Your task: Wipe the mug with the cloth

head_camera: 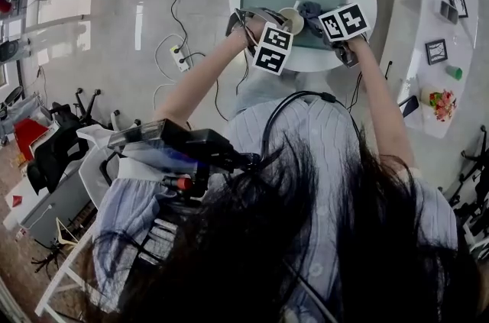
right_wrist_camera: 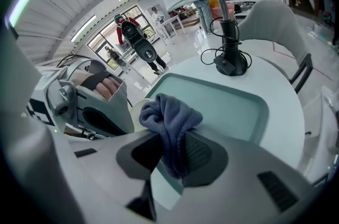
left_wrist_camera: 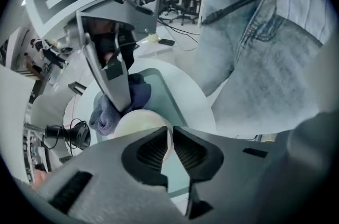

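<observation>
Only the left gripper view shows the left gripper [left_wrist_camera: 170, 153] pinching the thin rim of the smooth cream mug [left_wrist_camera: 137, 122]. The right gripper [right_wrist_camera: 170, 157] clenches a bunched, fuzzy blue-grey cloth [right_wrist_camera: 168, 114] just beside the mug, over the pale-green tray [right_wrist_camera: 238, 106].

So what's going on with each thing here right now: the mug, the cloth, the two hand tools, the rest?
Mug: upright, rim pinched by the left tool.
Cloth: bunched up, pinched in the right tool, right beside the mug.
Left tool: shut on the mug.
Right tool: shut on the cloth.
Tray: lying flat on the table.
Lamp: standing upright behind the tray.
</observation>
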`<state>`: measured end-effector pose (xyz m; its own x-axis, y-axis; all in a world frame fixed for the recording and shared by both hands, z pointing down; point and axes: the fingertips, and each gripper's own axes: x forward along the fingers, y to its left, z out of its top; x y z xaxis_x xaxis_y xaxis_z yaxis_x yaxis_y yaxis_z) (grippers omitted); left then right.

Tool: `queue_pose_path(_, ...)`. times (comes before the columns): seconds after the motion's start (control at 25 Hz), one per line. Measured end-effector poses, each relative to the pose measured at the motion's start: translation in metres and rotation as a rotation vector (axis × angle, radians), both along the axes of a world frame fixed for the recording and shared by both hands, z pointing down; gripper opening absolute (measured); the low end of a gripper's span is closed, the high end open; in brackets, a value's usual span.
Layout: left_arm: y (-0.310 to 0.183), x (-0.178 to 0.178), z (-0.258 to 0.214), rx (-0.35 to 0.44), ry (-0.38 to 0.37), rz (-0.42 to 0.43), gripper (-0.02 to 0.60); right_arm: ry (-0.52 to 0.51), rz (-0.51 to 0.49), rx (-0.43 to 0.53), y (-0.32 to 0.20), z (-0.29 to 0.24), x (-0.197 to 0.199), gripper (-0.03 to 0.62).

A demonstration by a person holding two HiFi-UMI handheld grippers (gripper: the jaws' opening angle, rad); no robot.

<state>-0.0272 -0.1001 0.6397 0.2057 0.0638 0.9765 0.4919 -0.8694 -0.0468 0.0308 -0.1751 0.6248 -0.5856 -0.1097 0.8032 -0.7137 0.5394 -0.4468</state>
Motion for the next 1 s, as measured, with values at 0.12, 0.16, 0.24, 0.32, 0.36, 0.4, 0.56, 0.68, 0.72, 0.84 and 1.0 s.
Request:
queue_pose_path(0.12,0.003,-0.005,-0.001,0.007,-0.001,0.09,0.044,0.029,-0.04,0.011,0.0,-0.002,-0.004,0.098)
queue_pose_path(0.16,0.004,-0.006,-0.001,0.01,-0.001,0.114,0.044,0.038,-0.051,0.015,0.001,-0.002,-0.005,0.098)
queue_pose_path(0.24,0.004,-0.006,-0.001,0.012,0.0,0.144,0.044,0.05,-0.065,0.02,0.001,-0.002,-0.005,0.098)
queue_pose_path(0.32,0.004,-0.004,-0.001,0.01,0.004,0.138,0.044,0.053,-0.061,0.02,0.001,-0.002,-0.003,0.098)
queue_pose_path(0.36,0.004,-0.004,-0.001,0.007,0.008,0.118,0.044,0.052,-0.054,0.019,0.001,-0.002,-0.002,0.098)
queue_pose_path(0.4,0.003,-0.003,0.0,0.003,0.011,0.087,0.044,0.05,-0.044,0.016,0.001,-0.001,-0.002,0.098)
queue_pose_path(0.56,-0.001,-0.003,0.003,-0.033,0.035,-0.059,0.044,0.032,0.031,0.007,0.0,-0.001,0.003,0.099)
queue_pose_path(0.68,-0.002,-0.005,-0.003,-0.078,0.066,-0.15,0.044,0.009,0.116,0.001,0.001,-0.004,0.006,0.098)
queue_pose_path(0.72,-0.002,-0.006,-0.006,-0.097,0.077,-0.182,0.044,0.007,0.141,0.001,0.001,-0.005,0.008,0.098)
queue_pose_path(0.84,-0.004,-0.008,-0.02,-0.147,0.122,-0.275,0.044,0.009,0.206,0.005,0.002,-0.009,0.014,0.099)
queue_pose_path(1.0,-0.015,-0.014,-0.047,-0.166,0.239,-0.428,0.044,-0.012,0.29,0.019,0.008,-0.021,0.017,0.098)
